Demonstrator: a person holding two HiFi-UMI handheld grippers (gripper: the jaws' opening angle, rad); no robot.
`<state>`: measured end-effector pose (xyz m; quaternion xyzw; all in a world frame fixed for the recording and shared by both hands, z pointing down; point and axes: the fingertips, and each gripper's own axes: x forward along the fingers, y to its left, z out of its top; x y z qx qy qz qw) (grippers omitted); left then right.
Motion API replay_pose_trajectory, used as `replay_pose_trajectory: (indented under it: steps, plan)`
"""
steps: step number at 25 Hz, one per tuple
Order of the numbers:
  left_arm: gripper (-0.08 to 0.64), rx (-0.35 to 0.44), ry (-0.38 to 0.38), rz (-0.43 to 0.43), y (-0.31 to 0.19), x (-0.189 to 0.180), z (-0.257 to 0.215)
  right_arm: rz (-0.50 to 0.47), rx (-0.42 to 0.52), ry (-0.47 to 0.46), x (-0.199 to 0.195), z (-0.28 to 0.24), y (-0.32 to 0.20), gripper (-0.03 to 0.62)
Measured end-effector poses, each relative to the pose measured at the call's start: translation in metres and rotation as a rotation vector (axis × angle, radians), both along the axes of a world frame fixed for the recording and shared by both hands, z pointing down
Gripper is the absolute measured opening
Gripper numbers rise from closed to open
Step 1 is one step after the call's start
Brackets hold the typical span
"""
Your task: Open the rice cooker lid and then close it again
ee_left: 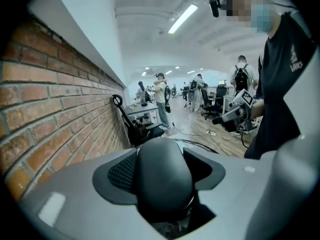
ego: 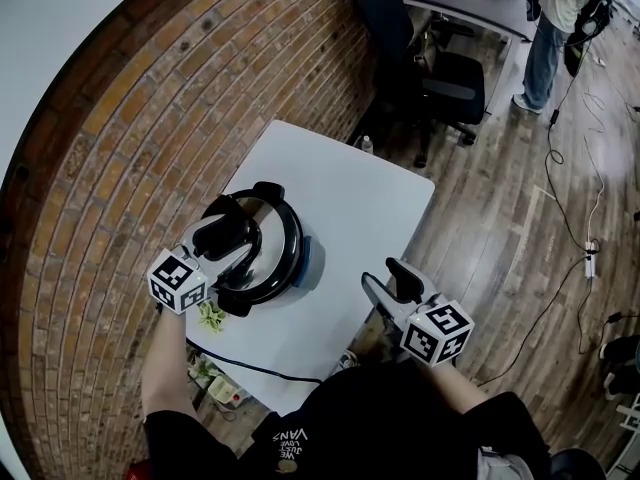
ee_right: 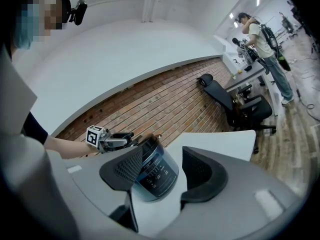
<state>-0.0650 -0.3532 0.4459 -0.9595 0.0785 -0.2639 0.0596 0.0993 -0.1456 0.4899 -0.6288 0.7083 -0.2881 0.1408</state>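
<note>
Right gripper [ego: 385, 276] hovers off table [ego: 380, 193] edge, jaws apart | left gripper [ego: 232, 238] jaws clamp lid handle [ee_left: 162, 176]

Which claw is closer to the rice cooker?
Left. The left claw grips the handle atop the rice cooker; the right claw hangs open off to its side, apart.

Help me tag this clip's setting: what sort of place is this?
Probably an open office or lab, not a kitchen: rice cooker on a white table by a brick wall, office chair and desk beyond.
</note>
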Motion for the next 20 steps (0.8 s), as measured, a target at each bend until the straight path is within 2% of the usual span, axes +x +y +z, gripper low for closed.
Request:
replay_pose_trajectory:
  steps: [5, 14, 20]
  plan:
    - [0.285, -0.007, 0.023, -0.026, 0.000, 0.000, -0.001, -0.008, 0.000, 0.003, -0.004, 0.001, 0.001, 0.238]
    - [0.281, -0.027, 0.008, -0.146, -0.004, 0.000, 0.003, -0.049, -0.004, 0.002, -0.016, 0.000, -0.005, 0.238]
    - [0.284, -0.028, 0.006, -0.261, -0.009, -0.001, 0.004, -0.083, -0.002, 0.006, -0.025, -0.002, -0.011, 0.238]
